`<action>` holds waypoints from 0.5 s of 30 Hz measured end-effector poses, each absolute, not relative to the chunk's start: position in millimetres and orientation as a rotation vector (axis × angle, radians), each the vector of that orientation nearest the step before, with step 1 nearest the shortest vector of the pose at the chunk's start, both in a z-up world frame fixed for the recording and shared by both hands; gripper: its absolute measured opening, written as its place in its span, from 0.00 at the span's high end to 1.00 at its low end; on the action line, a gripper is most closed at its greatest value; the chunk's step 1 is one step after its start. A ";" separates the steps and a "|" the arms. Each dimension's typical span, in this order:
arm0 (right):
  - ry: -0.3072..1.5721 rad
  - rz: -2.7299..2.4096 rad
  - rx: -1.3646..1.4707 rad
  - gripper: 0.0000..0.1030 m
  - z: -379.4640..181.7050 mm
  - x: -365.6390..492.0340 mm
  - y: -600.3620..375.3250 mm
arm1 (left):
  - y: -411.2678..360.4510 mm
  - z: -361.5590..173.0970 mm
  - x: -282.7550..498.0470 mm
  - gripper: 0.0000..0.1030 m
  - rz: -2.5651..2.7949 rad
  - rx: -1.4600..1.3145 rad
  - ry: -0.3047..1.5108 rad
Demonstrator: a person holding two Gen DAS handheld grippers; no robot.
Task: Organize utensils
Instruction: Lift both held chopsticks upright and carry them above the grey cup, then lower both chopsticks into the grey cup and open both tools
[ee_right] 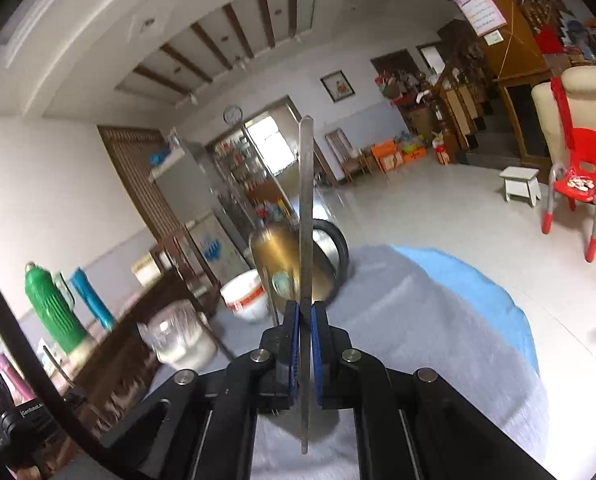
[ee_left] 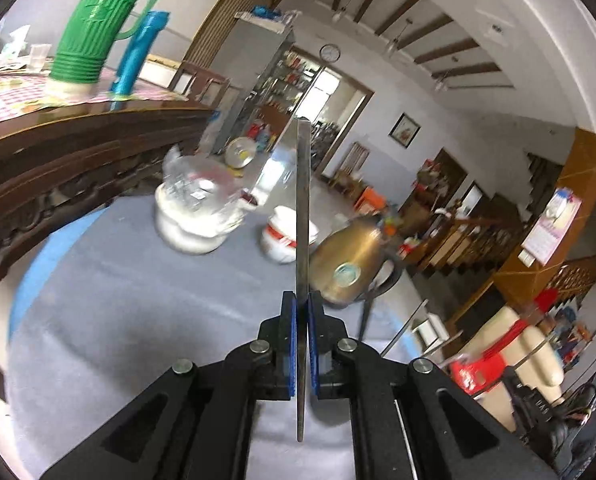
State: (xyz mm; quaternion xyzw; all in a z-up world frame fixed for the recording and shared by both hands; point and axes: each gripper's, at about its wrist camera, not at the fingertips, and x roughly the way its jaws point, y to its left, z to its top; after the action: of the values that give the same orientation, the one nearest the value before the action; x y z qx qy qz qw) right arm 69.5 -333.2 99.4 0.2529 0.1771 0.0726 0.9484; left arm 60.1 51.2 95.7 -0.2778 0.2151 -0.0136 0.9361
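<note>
In the left wrist view my left gripper (ee_left: pixel 302 314) is shut on a thin flat metal utensil (ee_left: pixel 302 200), seen edge-on. It stands upright between the blue pads, above the grey cloth table (ee_left: pixel 137 300). In the right wrist view my right gripper (ee_right: pixel 306 314) is likewise shut on a second flat metal utensil (ee_right: pixel 306 200), which is also edge-on and rises past the fingertips. I cannot tell what kind of utensil either one is. Both are lifted clear of the cloth.
At the table's far side stand a golden kettle (ee_left: pixel 346 264), a white bowl with a red band (ee_left: pixel 281 240) and a clear glass jug on a white bowl (ee_left: pixel 193 204). A wooden sideboard (ee_left: pixel 57 152) carries a green thermos (ee_left: pixel 97 20) and a blue bottle (ee_left: pixel 141 52). A red chair (ee_right: pixel 578 176) stands on the floor.
</note>
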 end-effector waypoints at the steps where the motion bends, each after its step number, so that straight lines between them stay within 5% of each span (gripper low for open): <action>1: 0.351 0.146 0.521 0.94 101.4 73.7 -333.0 | 47.7 98.3 64.6 0.95 -0.035 -0.574 0.435; 15: 0.339 0.135 0.469 0.94 84.5 127.7 -298.3 | -20.9 97.4 136.7 0.95 -0.069 -0.540 0.430</action>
State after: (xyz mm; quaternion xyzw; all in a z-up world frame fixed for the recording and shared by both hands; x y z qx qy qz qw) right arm 127.7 -298.3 84.5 0.2310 0.1672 0.0665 0.9562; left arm 136.7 -20.9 97.4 -0.2648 0.2109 -0.0340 0.9403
